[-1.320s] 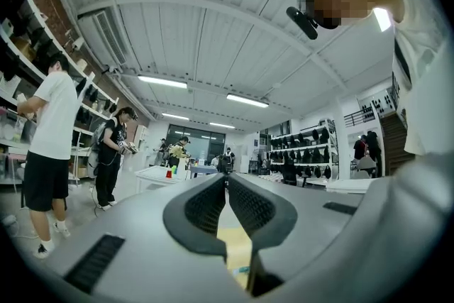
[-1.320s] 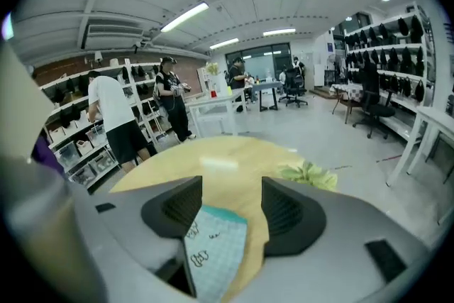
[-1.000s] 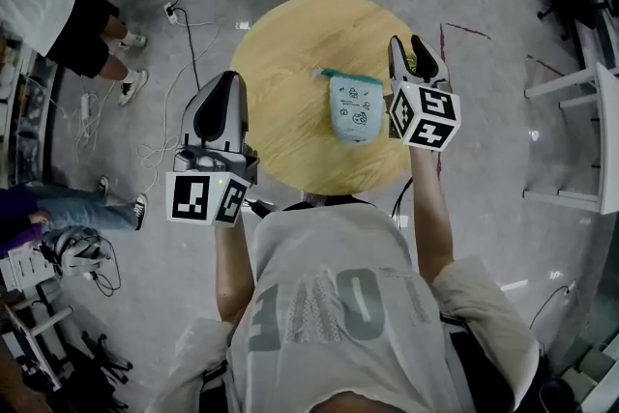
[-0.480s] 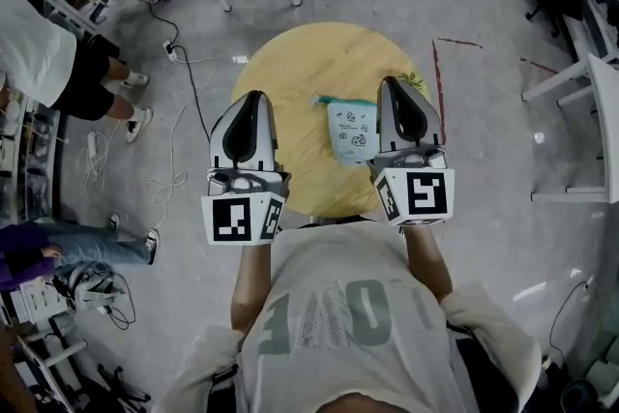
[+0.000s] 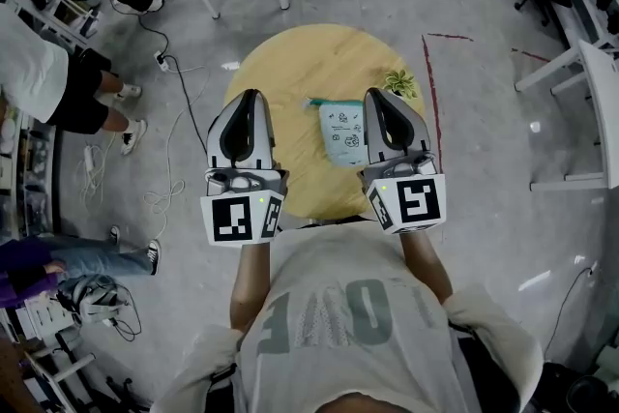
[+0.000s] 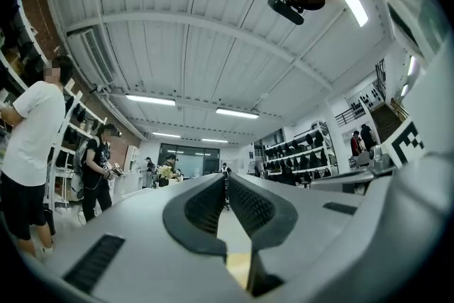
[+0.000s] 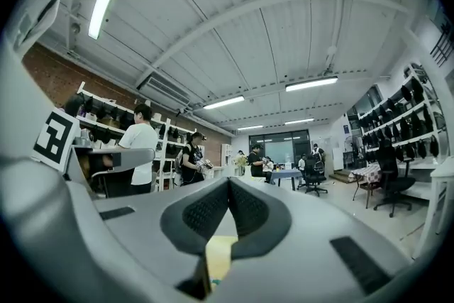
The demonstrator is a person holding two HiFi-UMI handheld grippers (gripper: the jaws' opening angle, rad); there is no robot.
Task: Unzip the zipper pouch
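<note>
Zipper pouch (image 5: 343, 134) on round table (image 5: 290, 63), small plant (image 5: 399, 83) near, bystanders (image 5: 34, 68) at left

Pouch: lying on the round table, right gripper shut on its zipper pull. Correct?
Not quite. The pouch does lie on the round table, but the right gripper is shut on nothing. The right gripper view shows its jaws together with nothing between them.

The pale blue zipper pouch (image 5: 342, 132) lies flat on the round table (image 5: 309, 63). Its teal zipper edge faces away.
</note>
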